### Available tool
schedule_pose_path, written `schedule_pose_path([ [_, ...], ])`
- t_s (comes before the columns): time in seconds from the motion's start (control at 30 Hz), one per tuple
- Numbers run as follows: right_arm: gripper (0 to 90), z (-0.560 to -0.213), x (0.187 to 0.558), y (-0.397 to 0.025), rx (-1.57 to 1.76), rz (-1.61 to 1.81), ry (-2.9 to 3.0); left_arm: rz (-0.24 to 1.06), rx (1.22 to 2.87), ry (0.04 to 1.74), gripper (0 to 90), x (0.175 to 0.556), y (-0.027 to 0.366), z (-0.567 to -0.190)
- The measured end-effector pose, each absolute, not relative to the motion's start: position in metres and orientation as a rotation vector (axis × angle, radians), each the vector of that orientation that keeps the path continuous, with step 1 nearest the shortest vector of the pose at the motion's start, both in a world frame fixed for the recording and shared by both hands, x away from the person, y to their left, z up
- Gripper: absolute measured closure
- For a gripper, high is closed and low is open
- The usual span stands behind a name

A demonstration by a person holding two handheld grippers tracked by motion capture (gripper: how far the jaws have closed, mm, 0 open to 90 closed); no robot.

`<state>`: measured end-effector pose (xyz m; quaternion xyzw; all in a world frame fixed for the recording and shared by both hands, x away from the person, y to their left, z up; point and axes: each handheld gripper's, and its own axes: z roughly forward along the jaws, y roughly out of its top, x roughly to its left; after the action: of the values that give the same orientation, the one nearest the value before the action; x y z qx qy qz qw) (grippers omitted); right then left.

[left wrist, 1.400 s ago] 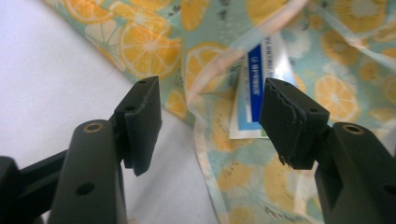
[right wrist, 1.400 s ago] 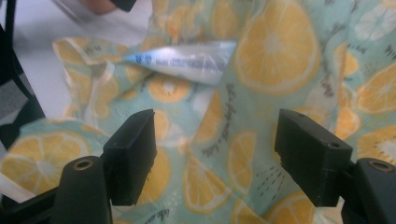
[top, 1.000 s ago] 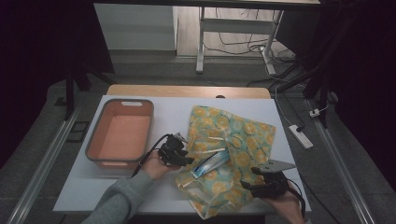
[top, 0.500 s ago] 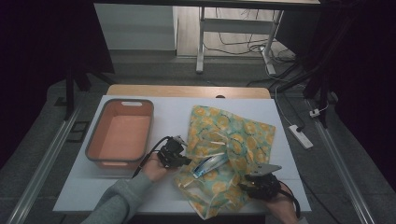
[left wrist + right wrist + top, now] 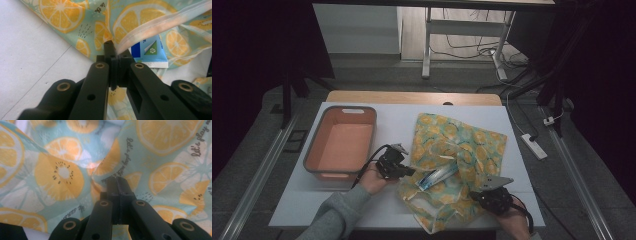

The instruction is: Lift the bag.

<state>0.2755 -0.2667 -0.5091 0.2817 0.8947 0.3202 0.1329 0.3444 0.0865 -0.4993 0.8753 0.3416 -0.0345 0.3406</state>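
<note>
High view: at the near edge, the right gripper (image 5: pixel 492 196) is seen clenched on the cloth (image 5: pixel 462 150); its jaws are pressed together over a fold. Farther in, the left gripper (image 5: pixel 404 171) is clamped on the cloth's left hem. A tube (image 5: pixel 437 177) lies between them, nearer the left gripper, long axis slanting away rightward. A tub (image 5: pixel 314 157) stands beyond, left.

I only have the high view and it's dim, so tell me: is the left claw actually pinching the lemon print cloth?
Observer: Yes. The left claw is shut on the cloth's edge.
Operator: What's the blue thing by it?
Observer: A flat blue and white tube, its crimped end toward the claw, under a lifted cloth hem.
Operator: And the right claw?
Observer: The right claw is shut on a bunched fold of cloth.
</note>
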Motion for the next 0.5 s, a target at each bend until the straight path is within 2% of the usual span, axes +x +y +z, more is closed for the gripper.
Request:
schedule_pose_path([
  [0.03,89.2,-0.508,0.275,-0.267,0.826,0.948,2.585,-0.093,2.274,0.888,88.8,0.345,0.087,-0.499],
  [0.1,64.1,-0.505,0.275,-0.266,0.877,1.021,2.546,-0.094,2.273,0.890,88.9,0.345,0.087,-0.499],
  [0.2,39.8,-0.502,0.274,-0.255,0.944,1.047,2.497,-0.095,2.272,0.889,88.9,0.345,0.087,-0.499],
  [0.23,34.4,-0.502,0.275,-0.249,0.965,1.023,2.477,-0.095,2.274,0.890,88.8,0.345,0.087,-0.499],
  [0.3,31.6,-0.505,0.280,-0.239,1.003,0.960,2.468,-0.097,2.274,0.889,88.8,0.345,0.087,-0.499],
  [0.33,32.6,-0.508,0.284,-0.234,1.023,0.920,2.467,-0.098,2.275,0.889,88.9,0.345,0.087,-0.499],
  [0.43,49.5,-0.517,0.291,-0.231,1.041,0.821,2.459,-0.097,2.276,0.886,88.8,0.344,0.088,-0.498],
  [0.5,72.8,-0.516,0.293,-0.235,1.063,0.855,2.475,-0.101,2.270,0.887,88.9,0.344,0.090,-0.497],
])
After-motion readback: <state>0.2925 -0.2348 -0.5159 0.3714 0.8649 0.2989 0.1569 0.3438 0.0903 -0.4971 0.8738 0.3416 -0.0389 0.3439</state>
